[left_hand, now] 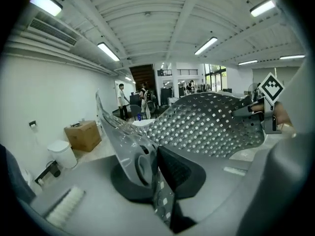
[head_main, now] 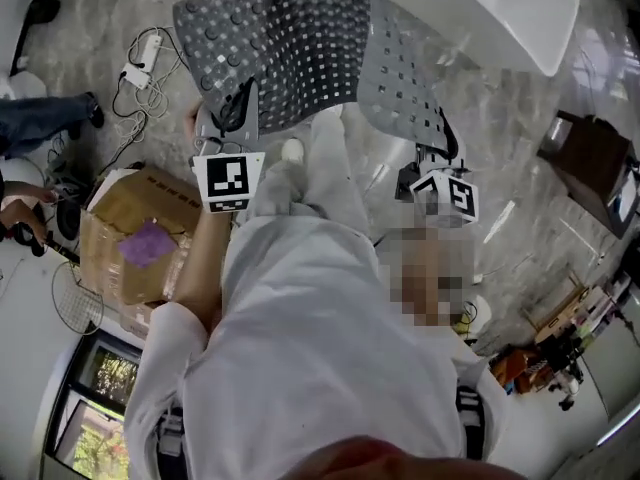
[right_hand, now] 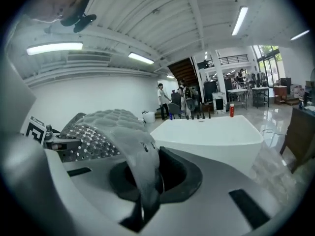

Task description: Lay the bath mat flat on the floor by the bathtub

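Observation:
A grey perforated bath mat [head_main: 300, 43] hangs spread in the air between both grippers, above the marble floor near the white bathtub [head_main: 500, 3]. My left gripper [head_main: 232, 118] is shut on the mat's near left edge; in the left gripper view the mat [left_hand: 211, 124] rises from the pinched jaws [left_hand: 155, 173] and arches to the right. My right gripper [head_main: 440, 158] is shut on the near right edge; in the right gripper view the mat [right_hand: 115, 127] folds over its jaws [right_hand: 147, 191], with the bathtub [right_hand: 216, 134] just beyond.
A cardboard box [head_main: 135, 238] with a purple sheet stands at the left, by a power strip with cables [head_main: 140, 63]. A brown bag [head_main: 590, 158] stands at the right. The person's white-clad legs and a shoe [head_main: 292, 150] are below the mat.

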`<control>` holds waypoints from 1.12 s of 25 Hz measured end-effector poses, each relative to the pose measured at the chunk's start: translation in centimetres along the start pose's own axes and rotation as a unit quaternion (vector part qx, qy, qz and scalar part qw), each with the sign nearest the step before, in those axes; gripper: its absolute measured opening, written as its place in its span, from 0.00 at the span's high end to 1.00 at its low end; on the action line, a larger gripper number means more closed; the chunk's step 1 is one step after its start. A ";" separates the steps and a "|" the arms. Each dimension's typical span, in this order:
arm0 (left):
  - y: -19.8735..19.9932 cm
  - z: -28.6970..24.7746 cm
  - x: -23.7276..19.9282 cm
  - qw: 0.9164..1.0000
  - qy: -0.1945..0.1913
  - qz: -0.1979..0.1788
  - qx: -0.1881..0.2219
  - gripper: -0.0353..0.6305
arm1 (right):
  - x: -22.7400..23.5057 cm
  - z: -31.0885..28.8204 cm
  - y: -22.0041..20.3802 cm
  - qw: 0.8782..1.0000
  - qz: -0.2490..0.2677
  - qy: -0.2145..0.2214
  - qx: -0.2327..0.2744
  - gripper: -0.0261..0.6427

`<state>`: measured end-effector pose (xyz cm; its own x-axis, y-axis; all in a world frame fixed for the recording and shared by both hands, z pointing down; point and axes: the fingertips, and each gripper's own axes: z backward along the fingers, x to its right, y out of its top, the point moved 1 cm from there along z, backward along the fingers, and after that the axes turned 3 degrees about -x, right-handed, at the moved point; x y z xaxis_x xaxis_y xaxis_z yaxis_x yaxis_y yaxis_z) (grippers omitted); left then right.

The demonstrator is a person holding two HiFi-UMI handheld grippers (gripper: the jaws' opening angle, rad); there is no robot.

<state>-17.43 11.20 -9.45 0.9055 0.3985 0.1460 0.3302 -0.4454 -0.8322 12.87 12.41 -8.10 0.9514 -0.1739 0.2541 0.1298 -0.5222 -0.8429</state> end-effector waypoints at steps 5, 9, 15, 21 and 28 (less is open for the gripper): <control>-5.0 -11.0 0.8 0.999 -0.007 -0.014 -0.035 0.91 | 4.2 -9.1 -6.4 0.999 0.014 0.001 -0.048 0.93; -10.2 -18.1 2.1 0.996 -0.010 -0.004 -0.090 0.91 | 7.0 -14.2 -12.6 0.995 0.005 0.002 -0.100 0.93; -17.6 -24.9 2.8 0.990 -0.010 0.022 -0.139 0.91 | 9.1 -20.5 -19.8 0.989 -0.006 0.007 -0.146 0.93; -23.6 -29.8 3.1 0.989 0.001 0.032 -0.147 0.91 | 11.8 -25.7 -25.0 0.988 -0.016 0.009 -0.150 0.93; -29.8 -36.5 3.7 0.993 -0.004 0.032 -0.114 0.91 | 13.8 -31.3 -31.6 0.991 -0.018 0.016 -0.135 0.93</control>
<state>-14.22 -3.32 35.35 0.9245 0.3701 0.0915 0.3250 -0.6396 -0.6966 13.15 0.33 36.87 0.9378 -0.1751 0.2996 0.0793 -0.7324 -0.6763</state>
